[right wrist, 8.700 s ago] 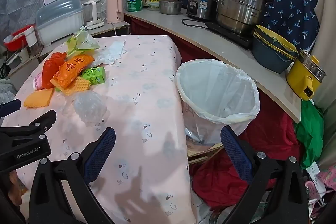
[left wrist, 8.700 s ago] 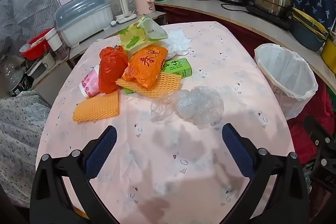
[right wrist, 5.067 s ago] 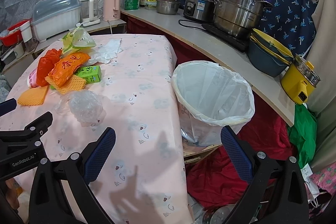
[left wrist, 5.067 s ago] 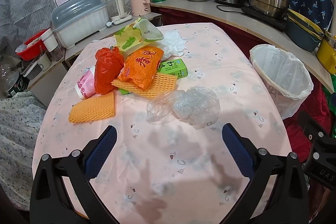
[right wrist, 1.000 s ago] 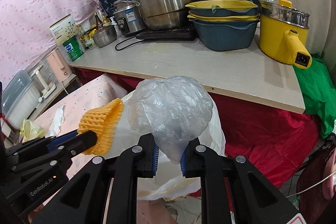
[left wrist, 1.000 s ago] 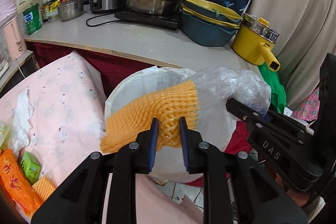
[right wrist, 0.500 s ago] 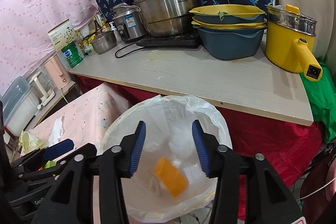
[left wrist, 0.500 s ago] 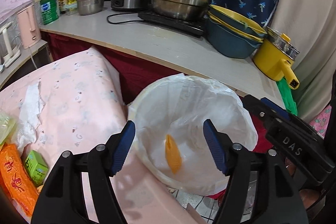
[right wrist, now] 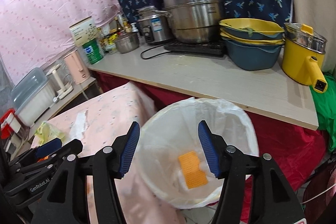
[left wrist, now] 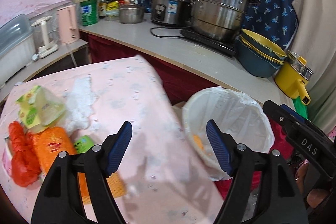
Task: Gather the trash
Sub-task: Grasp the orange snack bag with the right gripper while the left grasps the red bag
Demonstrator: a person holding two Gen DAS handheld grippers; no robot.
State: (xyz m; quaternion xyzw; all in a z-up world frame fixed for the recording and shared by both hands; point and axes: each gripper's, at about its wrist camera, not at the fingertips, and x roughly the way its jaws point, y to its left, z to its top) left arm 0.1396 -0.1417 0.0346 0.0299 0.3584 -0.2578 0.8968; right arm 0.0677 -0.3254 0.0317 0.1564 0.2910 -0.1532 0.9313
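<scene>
Left gripper (left wrist: 169, 143): jaws spread wide, nothing between the blue pads; hovers above the table edge, between the trash pile and the bin.
Right gripper (right wrist: 169, 145): released, jaws apart and empty; poised directly over the bin mouth.
Trash bin (right wrist: 251, 129): round, lined with a white plastic bag; stands just beside the table's corner, below the counter.
Orange foam net (right wrist: 192, 169): lies flat at the bottom of the bin, against the white liner; seen from the left wrist view as an orange sliver (left wrist: 198, 143) inside the bin.
Clear plastic: pale crumpled mass beside the net inside the bin, hard to make out against the liner.
Table (left wrist: 130, 98): covered with a pink patterned cloth.
Orange snack bag (left wrist: 51, 145): on the table at left, touching a red plastic bag (left wrist: 21, 157).
Green carton (left wrist: 84, 143): just beside the orange snack bag, near the left gripper's pad.
Yellow-green wrapper (left wrist: 37, 108): behind the snack bag, next to white tissue (left wrist: 78, 102).
Second foam net (left wrist: 115, 183): partly hidden behind the left gripper's finger.
Counter (right wrist: 210, 79): carries a steel steamer pot (right wrist: 193, 12), stacked basins and a yellow electric pot (right wrist: 302, 58).
</scene>
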